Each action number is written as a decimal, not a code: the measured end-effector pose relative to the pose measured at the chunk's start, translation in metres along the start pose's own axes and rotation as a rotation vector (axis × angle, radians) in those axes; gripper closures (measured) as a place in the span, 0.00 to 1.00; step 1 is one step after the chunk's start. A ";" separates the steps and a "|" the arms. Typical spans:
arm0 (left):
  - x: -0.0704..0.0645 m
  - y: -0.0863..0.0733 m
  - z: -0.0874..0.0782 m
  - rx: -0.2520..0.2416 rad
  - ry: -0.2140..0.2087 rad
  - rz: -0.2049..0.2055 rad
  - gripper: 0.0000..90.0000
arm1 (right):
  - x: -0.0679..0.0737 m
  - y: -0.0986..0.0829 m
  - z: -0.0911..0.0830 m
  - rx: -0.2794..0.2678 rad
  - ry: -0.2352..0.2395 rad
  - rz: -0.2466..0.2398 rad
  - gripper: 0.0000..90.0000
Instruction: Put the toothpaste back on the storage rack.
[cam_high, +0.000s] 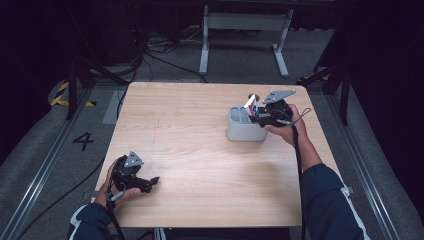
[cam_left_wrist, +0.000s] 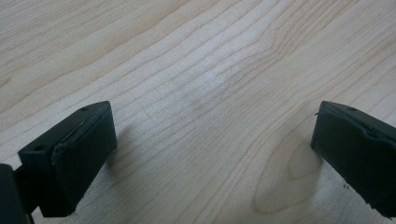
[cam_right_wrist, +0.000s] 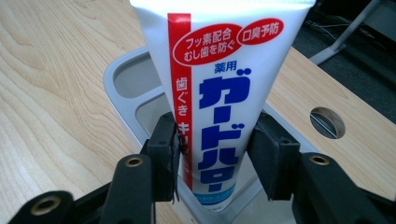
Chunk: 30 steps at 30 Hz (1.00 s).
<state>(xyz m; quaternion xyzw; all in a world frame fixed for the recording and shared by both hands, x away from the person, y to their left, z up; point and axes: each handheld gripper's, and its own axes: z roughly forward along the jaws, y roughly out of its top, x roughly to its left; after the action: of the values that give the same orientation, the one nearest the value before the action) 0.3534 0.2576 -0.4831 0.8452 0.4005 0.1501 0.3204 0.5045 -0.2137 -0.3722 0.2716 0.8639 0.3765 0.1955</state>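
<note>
Pale wood grain everywhere, that was the tabletop, with barely anything on it. Over at the near left corner the left claw was just parked low over the wood, its jaws spread wide with nothing between them, doing no work. Further right, toward the far side, sat a grey organizer with a couple of open compartments. The right claw was the busy one: clamped on both sides of a white toothpaste tube with the red stripe and blue lettering, held upright, cap end dipping into the organizer. Couldn't tell whether the cap was touching the bottom.

If I were doing it, I'd keep the tube vertical and centred over one slot, lower it straight so it doesn't snag the divider, and only release once it feels seated. Otherwise I reckon it tips against the rim.
</note>
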 end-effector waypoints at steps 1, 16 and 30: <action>0.000 0.000 0.000 0.000 0.000 0.000 0.01 | 0.000 0.000 0.000 -0.003 0.001 0.000 0.62; 0.000 0.000 0.000 0.005 -0.002 -0.005 0.01 | -0.004 -0.006 -0.005 -0.021 -0.008 0.030 0.62; -0.001 0.000 0.000 0.004 -0.001 -0.008 0.01 | 0.003 -0.004 -0.017 -0.035 -0.024 0.012 0.62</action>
<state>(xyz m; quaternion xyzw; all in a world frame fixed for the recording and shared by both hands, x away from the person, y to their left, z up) 0.3527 0.2574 -0.4830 0.8444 0.4040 0.1473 0.3195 0.4918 -0.2239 -0.3646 0.2780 0.8529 0.3895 0.2085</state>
